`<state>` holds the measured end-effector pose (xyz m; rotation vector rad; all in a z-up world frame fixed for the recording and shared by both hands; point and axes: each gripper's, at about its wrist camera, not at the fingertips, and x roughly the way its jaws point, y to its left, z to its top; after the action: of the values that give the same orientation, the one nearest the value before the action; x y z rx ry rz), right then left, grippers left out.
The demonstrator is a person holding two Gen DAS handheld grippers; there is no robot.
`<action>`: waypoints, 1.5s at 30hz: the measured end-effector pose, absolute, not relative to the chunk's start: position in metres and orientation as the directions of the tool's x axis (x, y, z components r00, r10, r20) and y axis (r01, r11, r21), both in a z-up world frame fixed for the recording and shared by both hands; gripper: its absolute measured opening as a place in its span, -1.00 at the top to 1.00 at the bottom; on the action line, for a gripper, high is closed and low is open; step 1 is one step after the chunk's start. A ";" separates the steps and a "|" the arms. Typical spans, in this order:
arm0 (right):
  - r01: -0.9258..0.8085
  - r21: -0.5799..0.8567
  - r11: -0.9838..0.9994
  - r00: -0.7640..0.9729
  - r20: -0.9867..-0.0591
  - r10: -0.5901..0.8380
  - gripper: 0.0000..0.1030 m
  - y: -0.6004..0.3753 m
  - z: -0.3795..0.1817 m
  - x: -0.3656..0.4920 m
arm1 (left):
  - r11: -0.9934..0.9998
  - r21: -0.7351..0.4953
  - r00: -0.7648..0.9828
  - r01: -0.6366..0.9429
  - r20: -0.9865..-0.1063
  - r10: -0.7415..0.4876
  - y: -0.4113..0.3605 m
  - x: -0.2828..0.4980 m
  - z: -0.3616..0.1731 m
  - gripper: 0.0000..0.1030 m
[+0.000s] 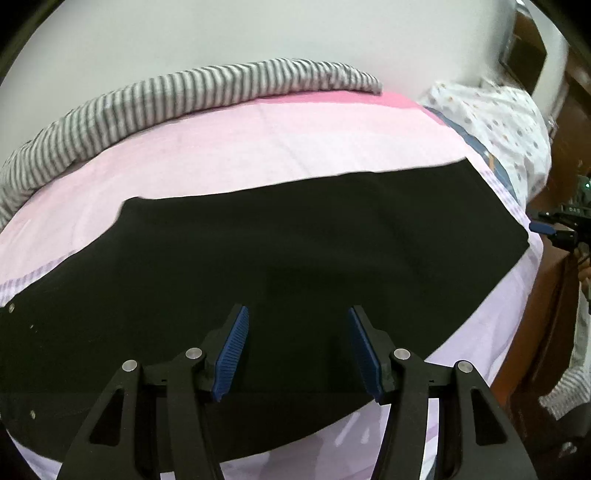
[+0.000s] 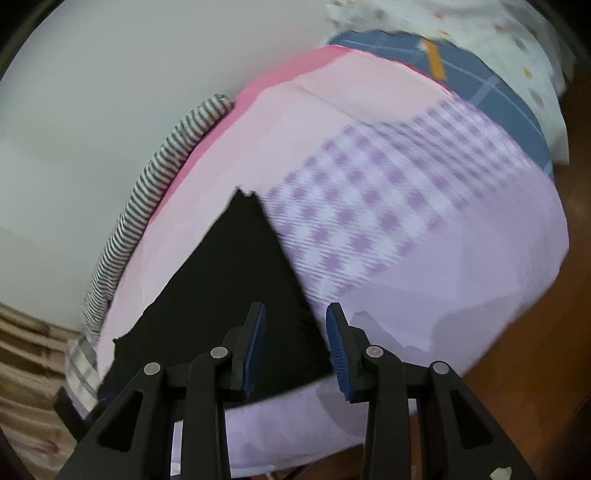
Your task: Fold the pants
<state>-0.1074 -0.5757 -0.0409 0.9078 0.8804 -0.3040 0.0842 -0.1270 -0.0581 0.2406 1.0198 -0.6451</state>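
At the bottom of the left wrist view, the left gripper stands wide open, its 2 blue ribbed pads well apart with nothing between them. It hovers over the black pants, which lie flat across the middle of the frame, running from the lower left edge to a straight end at the right. Whether the fingertips touch the cloth cannot be told. The pants rest on a pink and lilac bedsheet that fills the frame above them and shows again in the lower right corner. Farther back, a grey-and-white striped blanket lies bunched along the upper left, against a pale wall. At the upper right sits a white dotted pillow. At the right edge of this view the right gripper shows small, just beyond the end of the pants.

In the right wrist view, the right gripper at bottom centre is open to a moderate gap and holds nothing. Between and behind its fingers the pants narrow toward the centre of the frame. The bedsheet spreads to the right with a lilac checked patch. Beyond it, at the upper right, lie a blue plaid cloth and the pillow. The striped blanket runs along the left side.
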 end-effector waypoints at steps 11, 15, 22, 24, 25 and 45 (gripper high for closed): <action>0.496 0.651 0.574 0.656 -0.714 0.244 0.36 -0.553 -0.067 -0.120 | 0.781 -0.084 0.331 0.619 -0.874 -0.357 -0.151 0.081 -0.069 -0.10; 0.461 0.710 0.533 0.683 -0.667 0.298 0.36 -0.537 -0.073 -0.126 | 0.777 -0.078 0.323 0.624 -0.880 -0.348 -0.155 0.079 -0.074 -0.10; 0.463 0.736 0.494 0.741 -0.627 0.240 0.40 -0.536 -0.077 -0.117 | 0.770 -0.063 0.315 0.634 -0.889 -0.332 -0.158 0.075 -0.084 -0.10; 0.472 0.731 0.493 0.747 -0.629 0.217 0.42 -0.538 -0.076 -0.112 | 0.771 -0.065 0.314 0.634 -0.889 -0.334 -0.158 0.074 -0.086 -0.10; 0.478 0.727 0.493 0.745 -0.633 0.210 0.46 -0.539 -0.076 -0.111 | 0.771 -0.067 0.314 0.633 -0.889 -0.335 -0.157 0.074 -0.087 -0.10; 0.249 0.710 0.659 0.742 -0.577 0.341 0.81 -0.432 0.010 0.024 | 0.874 -0.294 0.387 0.387 -0.809 -0.443 -0.050 0.109 -0.056 -0.10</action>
<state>0.0244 -0.4324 0.0102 0.8719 0.7581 0.0582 0.1093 -0.0501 -0.0562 -0.0605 1.0479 -0.5286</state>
